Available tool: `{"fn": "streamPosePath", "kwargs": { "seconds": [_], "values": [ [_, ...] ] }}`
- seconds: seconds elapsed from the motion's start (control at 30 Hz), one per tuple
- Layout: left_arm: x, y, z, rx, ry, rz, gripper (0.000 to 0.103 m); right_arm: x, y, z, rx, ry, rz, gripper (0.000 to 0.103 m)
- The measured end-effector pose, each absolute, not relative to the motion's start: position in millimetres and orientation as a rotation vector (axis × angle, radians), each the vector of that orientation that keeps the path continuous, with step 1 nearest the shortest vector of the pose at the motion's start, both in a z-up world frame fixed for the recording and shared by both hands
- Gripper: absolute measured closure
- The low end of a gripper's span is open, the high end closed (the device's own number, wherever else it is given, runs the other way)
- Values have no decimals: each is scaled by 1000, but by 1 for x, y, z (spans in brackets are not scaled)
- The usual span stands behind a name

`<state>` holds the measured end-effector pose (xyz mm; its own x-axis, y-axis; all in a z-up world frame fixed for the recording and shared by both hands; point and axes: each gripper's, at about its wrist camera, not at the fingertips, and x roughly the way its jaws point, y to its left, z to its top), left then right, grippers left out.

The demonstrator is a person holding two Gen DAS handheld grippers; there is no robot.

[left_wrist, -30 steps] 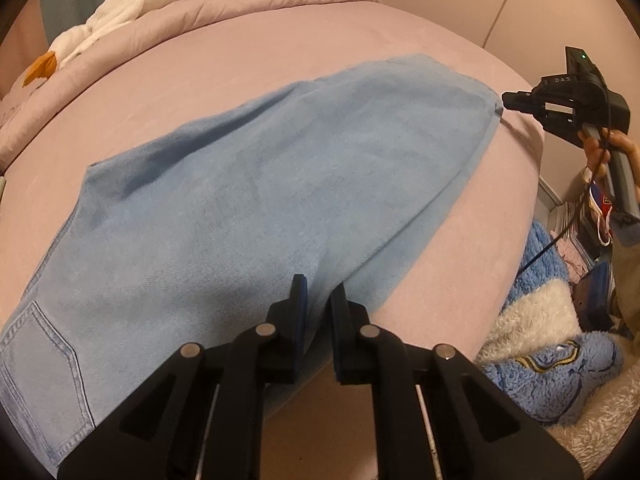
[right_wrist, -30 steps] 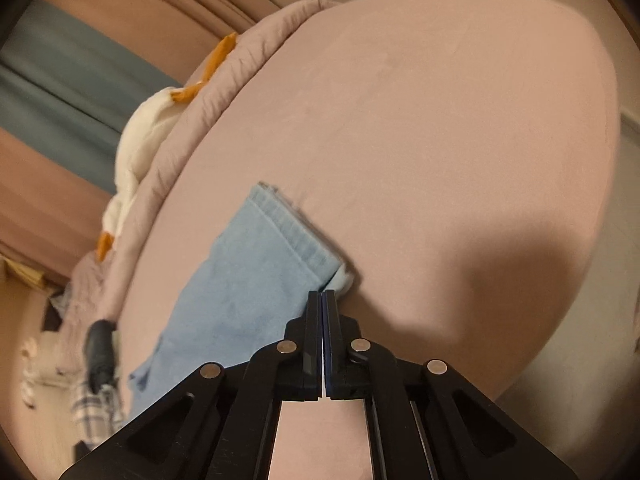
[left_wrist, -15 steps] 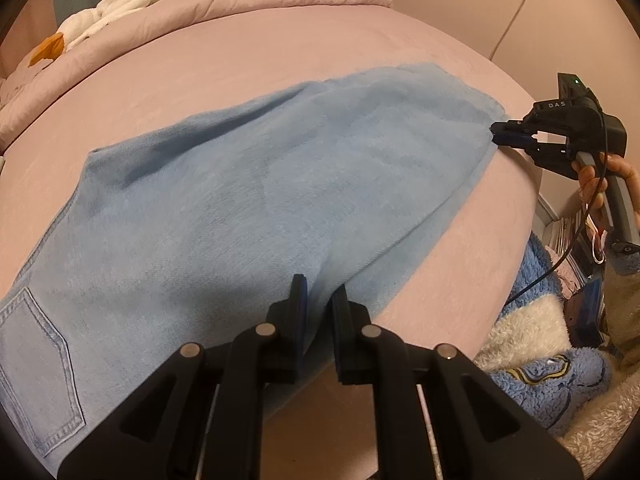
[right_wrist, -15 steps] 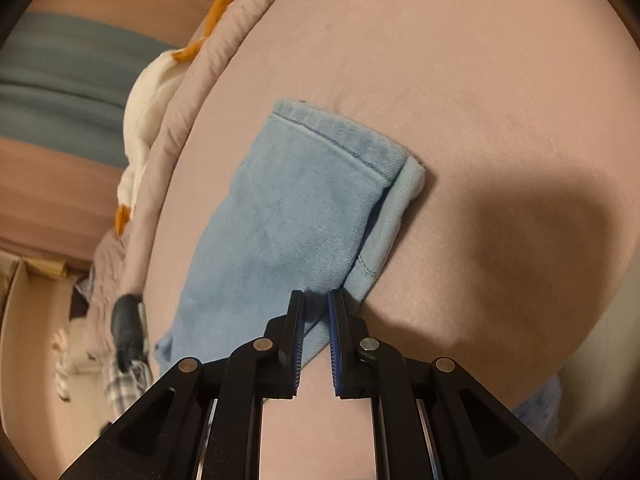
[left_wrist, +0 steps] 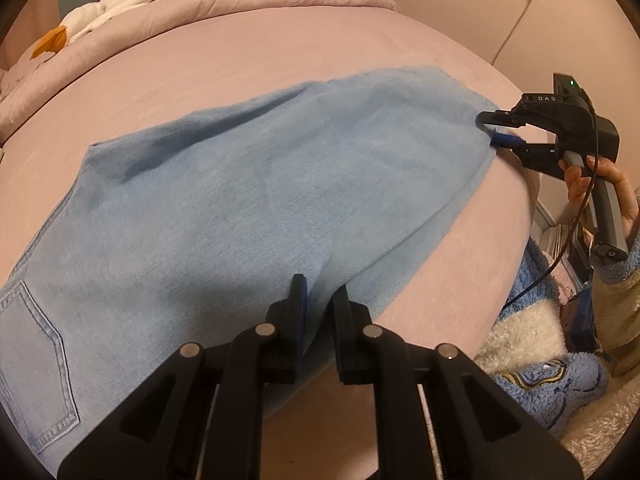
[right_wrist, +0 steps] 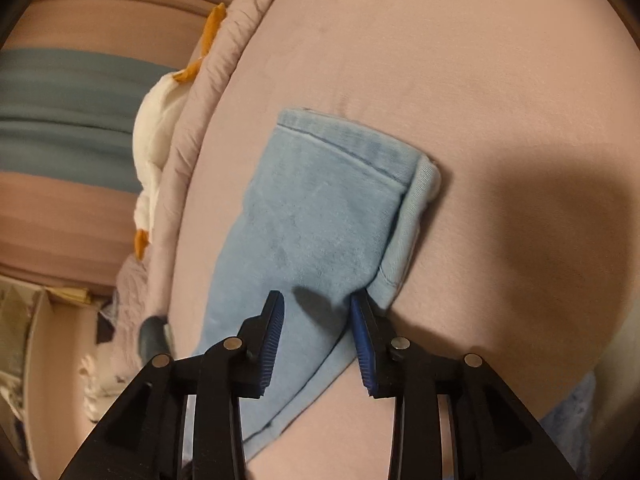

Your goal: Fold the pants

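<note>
Denim pants [left_wrist: 248,216] lie on the pink bed [left_wrist: 280,60], apparently folded lengthwise only, cross folds remaining, with the left gripper [left_wrist: 320,294] slightly parted and the right gripper [right_wrist: 318,312] spread at the hem.

A: Pale blue denim pants [left_wrist: 248,200], matt cloth with a fine twill weave and stitched seams, lie on a bed [left_wrist: 280,52] covered in soft, matt pink fabric.

B: The left tongs [left_wrist: 320,296] are matt black plastic with shiny metal pins; the right tongs [right_wrist: 318,308] carry ribbed blue pads [right_wrist: 362,332]. A fleecy blanket [left_wrist: 532,344] looks rough.
</note>
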<state>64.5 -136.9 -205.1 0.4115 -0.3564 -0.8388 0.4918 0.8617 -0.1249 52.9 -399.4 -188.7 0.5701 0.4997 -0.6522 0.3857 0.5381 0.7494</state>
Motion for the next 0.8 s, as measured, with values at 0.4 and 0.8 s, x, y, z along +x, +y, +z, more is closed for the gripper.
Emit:
{"fn": "streamPosePath", "kwargs": {
  "seconds": [0.4, 0.8],
  "values": [
    [52, -144, -202, 259, 974, -572, 93, 28, -393, -156, 865, 932, 48, 99],
    [60, -130, -201, 193, 1023, -551, 81, 40, -392, -174, 762, 1058, 19, 99]
  ]
}}
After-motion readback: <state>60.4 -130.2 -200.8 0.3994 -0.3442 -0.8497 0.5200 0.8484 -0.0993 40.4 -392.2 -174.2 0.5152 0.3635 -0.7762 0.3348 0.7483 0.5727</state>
